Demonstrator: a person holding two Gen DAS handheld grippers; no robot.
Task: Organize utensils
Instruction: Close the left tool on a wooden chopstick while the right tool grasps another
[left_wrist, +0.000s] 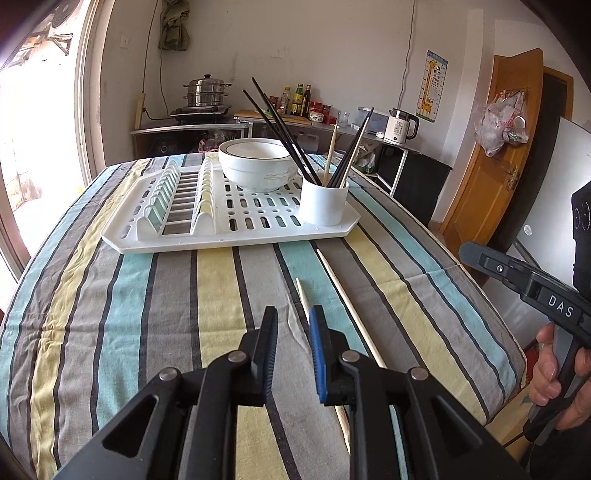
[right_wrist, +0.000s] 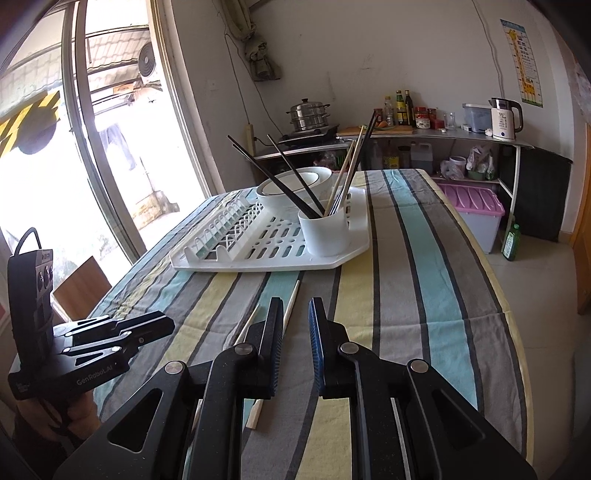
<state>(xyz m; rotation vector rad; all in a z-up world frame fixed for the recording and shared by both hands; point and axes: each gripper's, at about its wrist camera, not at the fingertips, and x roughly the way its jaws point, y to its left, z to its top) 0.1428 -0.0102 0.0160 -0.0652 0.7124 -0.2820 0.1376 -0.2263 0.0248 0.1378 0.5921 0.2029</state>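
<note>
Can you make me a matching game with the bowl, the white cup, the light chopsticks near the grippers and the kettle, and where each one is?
Things:
1. bowl
2. white cup
3. two light chopsticks
4. kettle

Places:
A. flat on the striped tablecloth
B. on the counter by the far wall
C. on the back part of the drying rack
D. at the rack's front corner, with chopsticks standing in it

Pairs: 1-C, 2-D, 3-A, 4-B
</note>
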